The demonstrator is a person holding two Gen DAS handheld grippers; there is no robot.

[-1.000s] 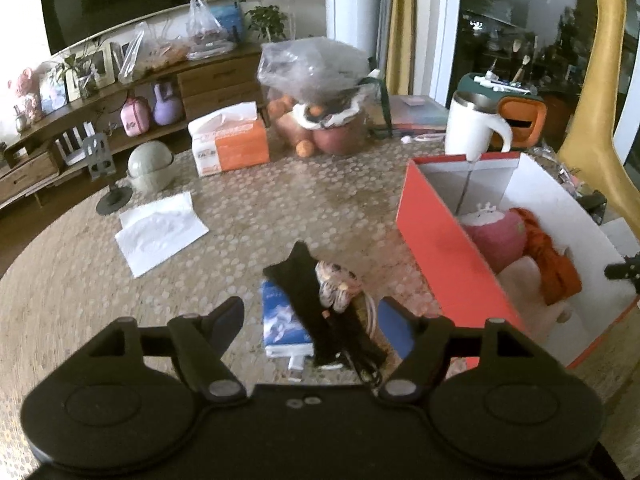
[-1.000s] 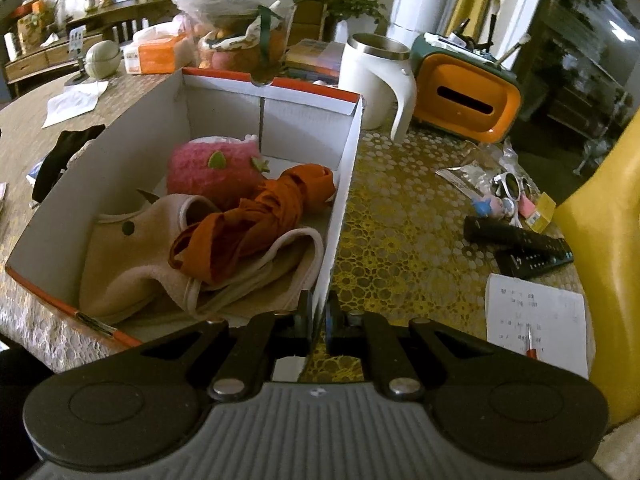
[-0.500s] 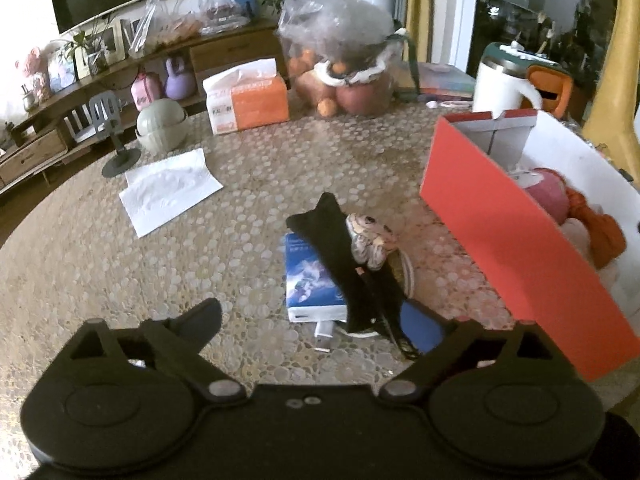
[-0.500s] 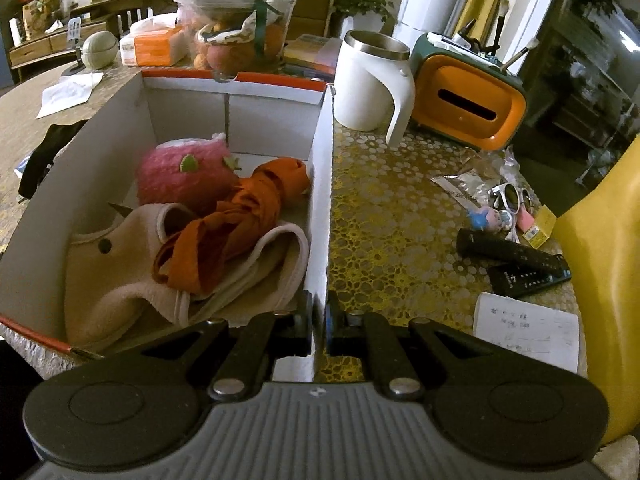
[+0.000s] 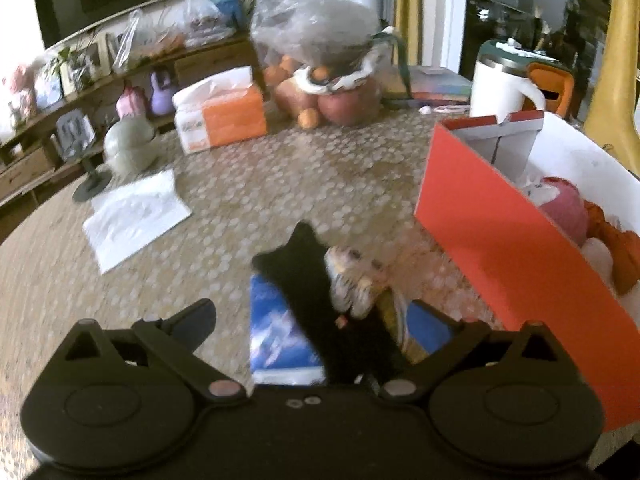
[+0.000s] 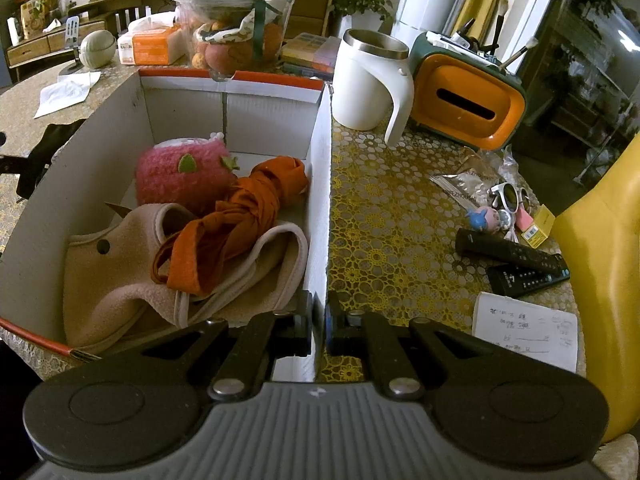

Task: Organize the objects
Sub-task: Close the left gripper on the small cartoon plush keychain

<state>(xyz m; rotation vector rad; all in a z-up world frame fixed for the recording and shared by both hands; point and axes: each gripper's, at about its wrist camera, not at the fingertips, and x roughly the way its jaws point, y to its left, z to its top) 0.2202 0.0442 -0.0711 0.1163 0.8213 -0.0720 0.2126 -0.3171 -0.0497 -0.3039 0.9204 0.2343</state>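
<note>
A red cardboard box [image 5: 512,248] with white inner walls [image 6: 320,184] holds a pink plush [image 6: 180,176], an orange cloth [image 6: 240,216] and a beige garment [image 6: 120,272]. My right gripper [image 6: 319,320] is shut on the box's near right wall. My left gripper [image 5: 312,320] is open, low over a pile on the table: a black cloth [image 5: 308,280], a blue packet [image 5: 276,336] and a small patterned item [image 5: 348,280]. The pile lies between its fingers, untouched.
An orange tissue box [image 5: 220,116], a bagged fruit pile [image 5: 324,64], a white paper [image 5: 136,212] and a white mug [image 6: 364,80] stand on the table. Right of the box lie remotes [image 6: 516,260], a notepad [image 6: 524,328], sunglasses [image 6: 508,196] and an orange holder [image 6: 468,100].
My left gripper has moved forward and lower over the pile, which now sits between its fingers. My right gripper has turned the box so its right wall runs straight ahead.
</note>
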